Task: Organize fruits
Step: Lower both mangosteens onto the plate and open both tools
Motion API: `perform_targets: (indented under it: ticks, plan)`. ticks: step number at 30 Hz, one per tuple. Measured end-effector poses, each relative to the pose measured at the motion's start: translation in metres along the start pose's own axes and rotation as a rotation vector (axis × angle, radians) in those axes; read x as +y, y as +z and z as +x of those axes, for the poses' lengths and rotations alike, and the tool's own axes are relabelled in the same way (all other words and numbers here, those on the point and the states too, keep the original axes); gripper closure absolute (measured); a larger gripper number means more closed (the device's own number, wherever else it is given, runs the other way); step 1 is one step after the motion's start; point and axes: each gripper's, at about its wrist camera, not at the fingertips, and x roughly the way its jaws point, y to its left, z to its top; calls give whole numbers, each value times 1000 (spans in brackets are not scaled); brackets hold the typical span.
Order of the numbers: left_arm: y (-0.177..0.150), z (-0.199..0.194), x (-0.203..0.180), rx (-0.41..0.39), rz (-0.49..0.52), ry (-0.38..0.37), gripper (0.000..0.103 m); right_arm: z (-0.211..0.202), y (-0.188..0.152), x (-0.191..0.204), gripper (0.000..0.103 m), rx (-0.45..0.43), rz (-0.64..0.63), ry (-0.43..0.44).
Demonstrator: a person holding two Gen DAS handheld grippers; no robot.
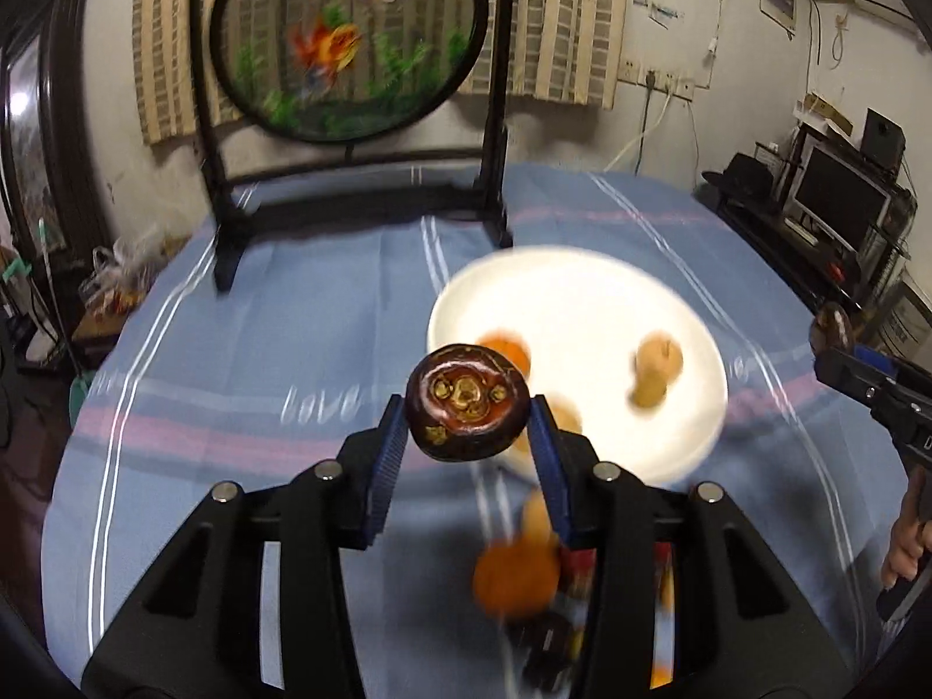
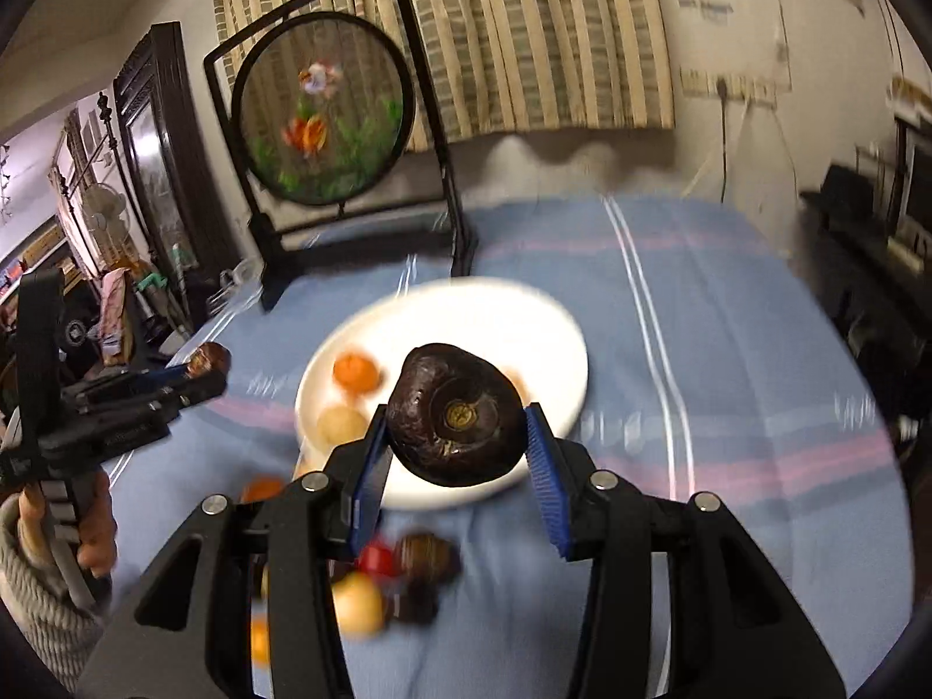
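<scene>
Gripping a dark brown water chestnut [image 1: 468, 402], the left gripper [image 1: 466, 408] has its blue-padded jaws clamped on the fruit's two sides, held in the air above a blue striped tablecloth [image 1: 291, 320]; the chestnut's top with its yellowish buds faces the camera. Seen from the left wrist, a white plate [image 1: 582, 303] lies at about 1 o'clock from the chestnut, partly hidden behind it; motion blur smears the plate's rim; on it are an orange fruit [image 1: 512, 349], half covered by the chestnut, and a tan fruit [image 1: 655, 370], its kind hard to make out. Below the jaws, at 6 o'clock, a blurred heap of loose fruit [image 1: 518, 582] lies on the cloth, mostly screened by the gripper's black body.

From the right wrist, the right gripper [image 2: 457, 425] likewise has its jaws clamped on a second water chestnut [image 2: 457, 416], raised in front of the plate's near edge; behind it the plate carries an orange fruit at 10 o'clock and a pale one just below that. More blurred fruit lies at 7 o'clock under the gripper, partly cut off by its frame.

At 12 o'clock in the left wrist view stands a round goldfish screen [image 1: 349, 41] in a black frame, with striped curtains [image 1: 559, 17] behind it.
</scene>
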Motion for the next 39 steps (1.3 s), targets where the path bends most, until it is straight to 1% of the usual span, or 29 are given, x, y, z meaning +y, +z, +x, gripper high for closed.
perform_targets:
  ticks: [2, 4, 6, 9, 13, 15, 16, 20, 22, 23, 24, 25, 28, 30, 32, 33, 34, 36, 39]
  plan:
    - [15, 17, -9, -4, 3, 2, 60, 23, 17, 2, 58, -10, -13, -25]
    - [29, 40, -17, -6, 5, -2, 60, 50, 25, 1, 58, -8, -9, -43]
    - [41, 65, -22, 9, 9, 1, 60, 80, 29, -4, 58, 20, 6, -42]
    - [52, 99, -22, 48, -6, 0, 60, 123, 33, -11, 58, 80, -7, -51]
    - [57, 128, -20, 90, -21, -6, 60, 154, 34, -18, 58, 141, -28, -68]
    - [54, 136, -21, 117, -17, -14, 60, 164, 31, -21, 58, 182, -39, -73]
    - [51, 142, -22, 144, -10, -25, 60, 167, 29, -22, 58, 199, -43, -72]
    - [45, 155, -20, 191, -19, -35, 59, 178, 25, -20, 56, 243, -56, -65]
    - [43, 161, -17, 215, -30, -46, 58, 179, 24, -19, 53, 238, -67, -78]
    - [43, 162, -16, 220, -39, -52, 56, 178, 24, -19, 53, 236, -71, -80]
    - [42, 162, -14, 218, -45, -51, 52, 178, 25, -20, 53, 236, -71, -80]
    - [42, 161, -13, 214, -47, -47, 50, 177, 25, -21, 52, 234, -69, -82]
    - [46, 154, -11, 195, -51, -28, 50, 167, 30, -20, 52, 194, -60, -77]
    - [50, 141, -9, 173, -59, -22, 49, 150, 38, -15, 51, 143, -45, -62]
    - [52, 118, -7, 132, -50, -6, 40, 127, 47, -8, 39, 86, -30, -35]
    - [51, 107, -6, 112, -46, 1, 34, 113, 49, -4, 39, 61, -25, -22]
    - [47, 93, -3, 87, -47, 5, 32, 101, 50, -1, 39, 42, -21, -6]
    - [34, 70, 5, 76, -61, 15, 32, 76, 46, 6, 39, 17, -7, 37]
    - [12, 47, 18, 72, -88, 26, 32, 51, 31, 14, 38, 22, 12, 77]
